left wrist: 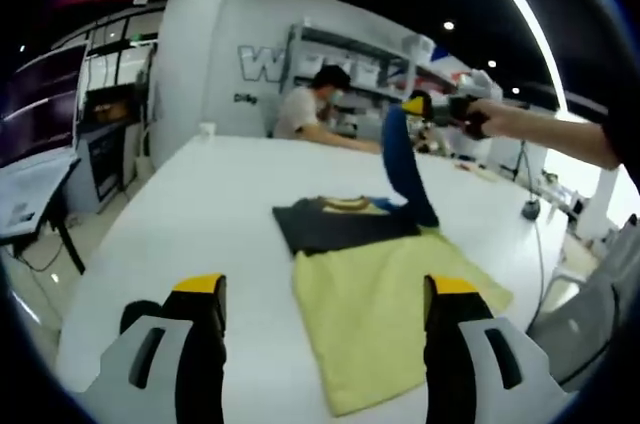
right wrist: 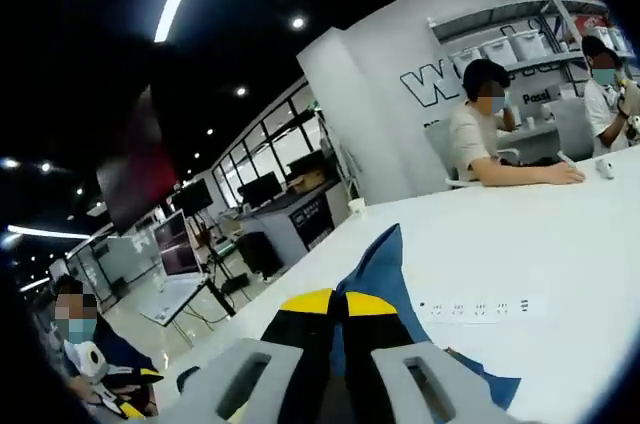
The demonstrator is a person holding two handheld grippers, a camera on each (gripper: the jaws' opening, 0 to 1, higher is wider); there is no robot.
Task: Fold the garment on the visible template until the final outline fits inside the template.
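A dark garment [left wrist: 335,224] with a yellow print lies on the white table [left wrist: 200,224], its near edge resting on a pale yellow template sheet [left wrist: 385,309]. One blue part of the garment [left wrist: 403,169] is pulled up off the table. My right gripper [left wrist: 432,107] holds it at the top, gripped by a person's hand. In the right gripper view the right gripper [right wrist: 340,306] is shut on that blue fabric [right wrist: 385,262], which rises between its jaws. My left gripper [left wrist: 325,294] stands open above the template's near end, with nothing between its fingers.
A person [left wrist: 312,104] sits at the table's far edge, with shelves behind. A white power strip [right wrist: 480,308] lies on the table. A small stand with a cable [left wrist: 531,209] is at the right edge. A desk [left wrist: 30,199] stands off to the left.
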